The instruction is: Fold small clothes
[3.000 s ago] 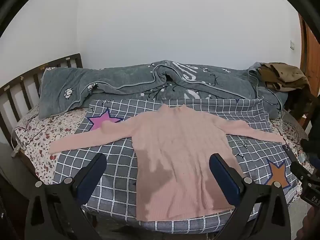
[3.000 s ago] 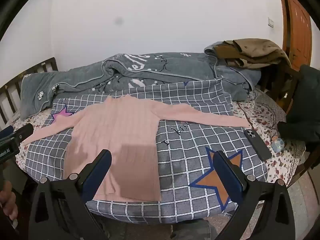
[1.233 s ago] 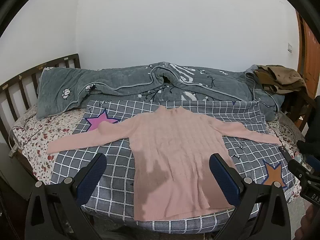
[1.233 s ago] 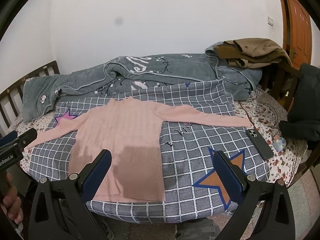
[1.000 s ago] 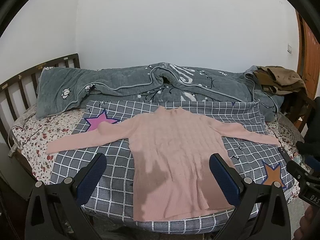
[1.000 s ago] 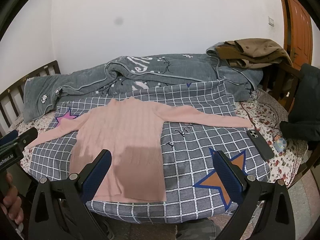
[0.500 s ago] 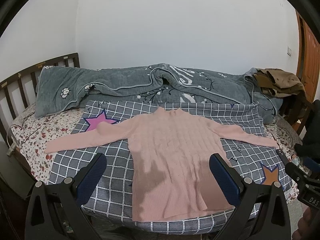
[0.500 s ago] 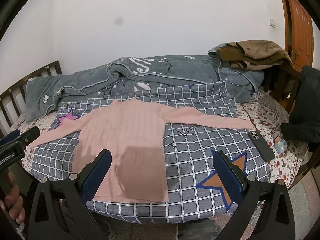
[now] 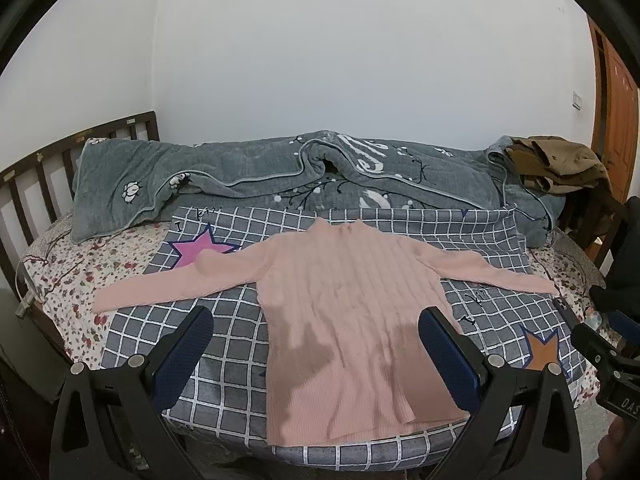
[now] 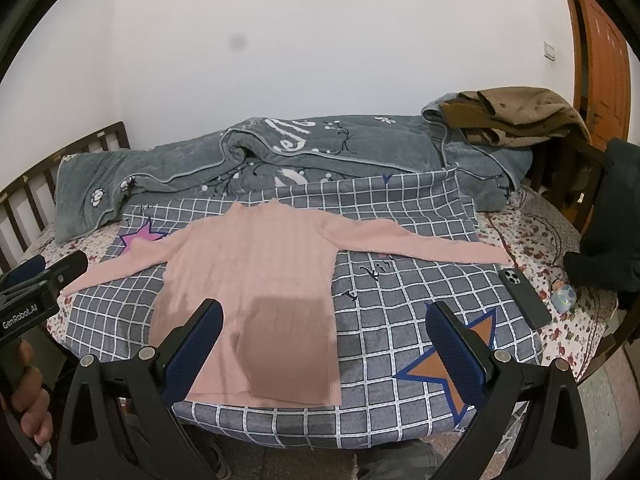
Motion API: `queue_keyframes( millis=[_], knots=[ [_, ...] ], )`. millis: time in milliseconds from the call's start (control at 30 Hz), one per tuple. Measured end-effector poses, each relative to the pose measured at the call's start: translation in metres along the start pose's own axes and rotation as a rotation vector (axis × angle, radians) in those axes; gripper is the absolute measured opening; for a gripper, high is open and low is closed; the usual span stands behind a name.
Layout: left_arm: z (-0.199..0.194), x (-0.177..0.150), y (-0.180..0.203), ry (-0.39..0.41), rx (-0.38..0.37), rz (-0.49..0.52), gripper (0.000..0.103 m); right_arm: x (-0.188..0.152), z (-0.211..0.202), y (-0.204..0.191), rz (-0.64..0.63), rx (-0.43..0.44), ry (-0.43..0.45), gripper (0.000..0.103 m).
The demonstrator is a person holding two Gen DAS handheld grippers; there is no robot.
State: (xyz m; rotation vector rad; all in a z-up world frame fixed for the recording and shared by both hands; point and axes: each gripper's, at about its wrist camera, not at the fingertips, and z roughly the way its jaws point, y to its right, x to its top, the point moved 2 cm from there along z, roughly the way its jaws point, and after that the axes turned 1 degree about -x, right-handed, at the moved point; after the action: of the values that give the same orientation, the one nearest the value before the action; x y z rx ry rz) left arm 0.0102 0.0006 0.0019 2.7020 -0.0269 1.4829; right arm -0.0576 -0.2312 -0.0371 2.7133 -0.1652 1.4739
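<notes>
Both tools have drawn back slightly from the bed [image 9: 60,264]; left tool [image 9: 316,348] and right tool [image 10: 324,340] spread, empty, above the flat sweater [image 9: 344,292].

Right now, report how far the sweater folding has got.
Done: the pink sweater lies flat on the checked blanket, both sleeves spread. In hand: nothing; the left tool and right tool hang open above it. Left: every fold.
</notes>
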Motion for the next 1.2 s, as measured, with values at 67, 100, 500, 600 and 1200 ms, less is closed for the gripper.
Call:
queue_keyframes(
  millis=[67,100,500,600,1200],
  knots=[
    [0.0,0.0,0.001,0.001,0.0,0.003,0.103,0.0,0.0,0.0,-0.001,-0.002,-0.001,0.1],
    [0.0,0.0,0.001,0.0,0.001,0.0,0.103,0.0,0.0,0.0,-0.002,-0.005,-0.002,0.1],
    [0.031,-0.005,-0.031,-0.024,0.08,-0.001,0.103,0.002,0.024,-0.007,-0.018,0.018,-0.014,0.1],
    [0.05,-0.011,-0.06,-0.024,0.125,-0.043,0.103,0.0,0.038,-0.012,-0.029,0.015,-0.013,0.1],
    [0.183,-0.052,-0.251,-0.22,0.259,-0.293,0.102,-0.02,0.156,-0.041,-0.067,0.092,0.023,0.1]
  ],
)
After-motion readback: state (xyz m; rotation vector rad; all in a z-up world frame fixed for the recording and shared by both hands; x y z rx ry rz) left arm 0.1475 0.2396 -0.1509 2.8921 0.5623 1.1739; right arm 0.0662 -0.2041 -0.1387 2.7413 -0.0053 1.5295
